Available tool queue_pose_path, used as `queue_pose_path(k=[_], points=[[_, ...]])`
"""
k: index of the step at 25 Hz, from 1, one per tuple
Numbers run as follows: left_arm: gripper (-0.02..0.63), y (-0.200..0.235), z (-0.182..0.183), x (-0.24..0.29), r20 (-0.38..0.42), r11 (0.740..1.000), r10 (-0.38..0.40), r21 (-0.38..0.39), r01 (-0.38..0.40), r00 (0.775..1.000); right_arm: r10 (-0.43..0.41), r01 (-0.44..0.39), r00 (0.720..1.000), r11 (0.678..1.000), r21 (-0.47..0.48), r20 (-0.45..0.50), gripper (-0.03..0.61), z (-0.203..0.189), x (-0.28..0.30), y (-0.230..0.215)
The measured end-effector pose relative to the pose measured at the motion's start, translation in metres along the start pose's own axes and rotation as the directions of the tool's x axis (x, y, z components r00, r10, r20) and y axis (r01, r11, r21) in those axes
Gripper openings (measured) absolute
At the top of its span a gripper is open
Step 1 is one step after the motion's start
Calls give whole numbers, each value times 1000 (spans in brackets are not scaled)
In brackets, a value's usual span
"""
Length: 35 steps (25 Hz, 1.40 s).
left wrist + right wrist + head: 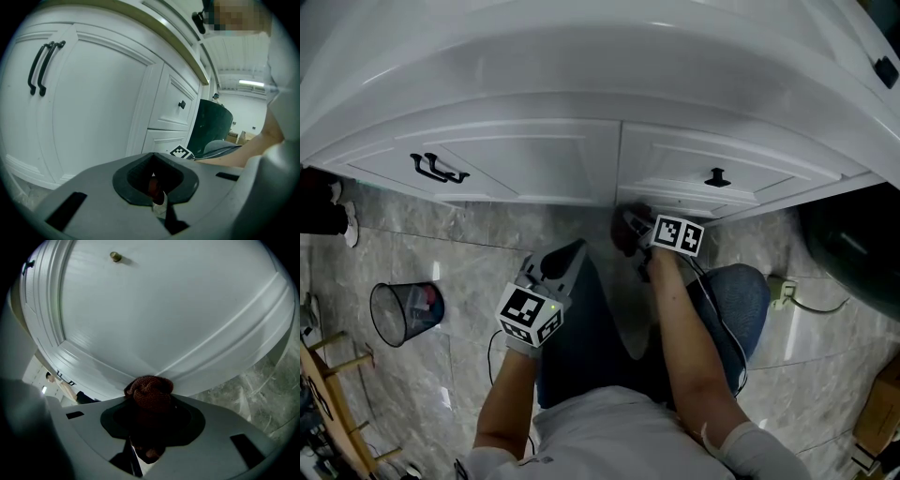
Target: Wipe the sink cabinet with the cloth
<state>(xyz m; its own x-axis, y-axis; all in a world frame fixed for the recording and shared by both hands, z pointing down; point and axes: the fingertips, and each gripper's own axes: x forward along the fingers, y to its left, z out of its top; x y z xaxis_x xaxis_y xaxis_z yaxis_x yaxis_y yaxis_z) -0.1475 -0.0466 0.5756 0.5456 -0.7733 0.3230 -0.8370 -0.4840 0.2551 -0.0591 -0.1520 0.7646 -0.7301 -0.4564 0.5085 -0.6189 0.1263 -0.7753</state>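
Right gripper view: jaws pinch one cloth (149,392).

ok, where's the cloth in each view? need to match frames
Head view: cloth at centre, at the foot of the right cabinet door.
Left gripper view: not in it.
Right gripper view: low centre, bunched brown cloth clamped in the right gripper.
Shared landmark: that door's knob, seen in the left gripper view and the right gripper view.
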Motion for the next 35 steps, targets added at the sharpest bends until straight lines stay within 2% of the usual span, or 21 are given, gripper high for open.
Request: queue_pose_path(k=[7, 10, 15, 20, 27, 35], points=[[11, -12, -2, 13, -24, 998, -21, 51, 22, 999, 15, -14, 999, 999, 31, -34, 143, 5, -9, -1], [11, -18, -3, 20, -35, 997, -33, 67, 36, 999, 10, -9, 1000, 997, 75, -6, 143, 13, -21, -8], [11, -28, -6, 33, -40, 997, -68, 39, 69, 997, -35, 27, 998, 993, 119, 61, 143, 30, -51, -29], [11, -45, -10, 53, -63, 992, -110, 59, 114, 992, -80, 63, 990, 987, 151, 113, 143, 49, -80, -51], [11, -77, -23, 76, -110, 978, -189, 73, 198, 976, -163, 137, 971, 979, 149, 173, 143, 72, -123, -83], [11, -85, -29, 91, -149, 971, -206, 94, 221, 967, -164, 145, 973, 982, 122, 163, 143, 77, -130, -88]])
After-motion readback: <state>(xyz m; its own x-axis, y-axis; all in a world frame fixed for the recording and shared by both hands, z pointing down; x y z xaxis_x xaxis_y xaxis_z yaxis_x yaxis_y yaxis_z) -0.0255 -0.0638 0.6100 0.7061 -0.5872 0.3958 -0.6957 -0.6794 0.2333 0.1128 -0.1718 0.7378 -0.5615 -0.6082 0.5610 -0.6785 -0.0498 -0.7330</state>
